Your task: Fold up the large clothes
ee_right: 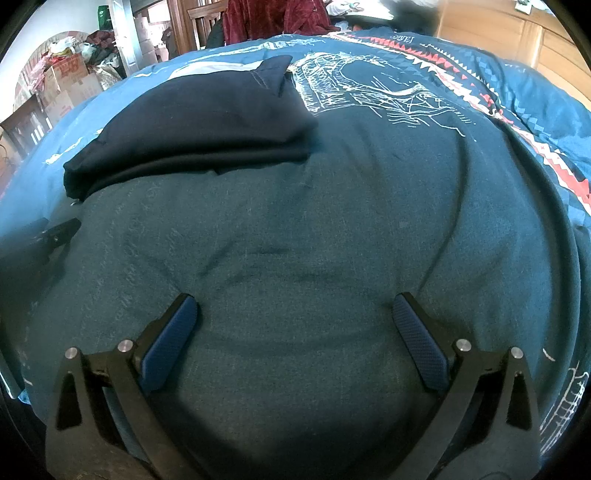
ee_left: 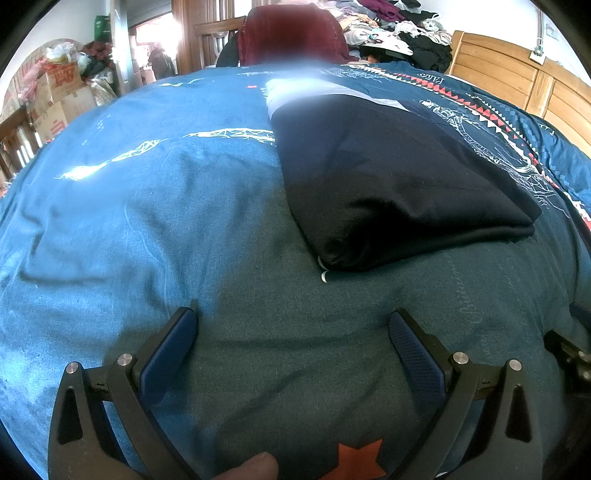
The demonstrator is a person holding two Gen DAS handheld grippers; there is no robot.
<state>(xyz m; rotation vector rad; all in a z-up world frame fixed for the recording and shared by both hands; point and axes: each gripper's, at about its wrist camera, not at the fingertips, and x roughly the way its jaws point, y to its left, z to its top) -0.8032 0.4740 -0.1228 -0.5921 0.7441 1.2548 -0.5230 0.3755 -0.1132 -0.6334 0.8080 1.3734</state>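
Both claws wide, empty: left claw (ee_left: 293, 325), right claw (ee_right: 294, 314). Dark garment (ee_left: 399, 184) on bed (ee_left: 147, 221) looks soft, floppy; grab near-edge corners.

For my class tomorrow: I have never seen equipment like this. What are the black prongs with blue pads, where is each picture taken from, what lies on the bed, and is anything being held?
No robot here: a person holds a two-finger gripper in each hand, each carrying a fisheye camera looking along its fingers. One picture comes from the left gripper, the other from the right gripper. Both stand open above a blue patterned bedcover and hold nothing. A folded dark garment lies on the cover; the right view shows it too. A thumb tip shows at the bottom of the left view. Behind the bed are a clothes pile and a wooden headboard.
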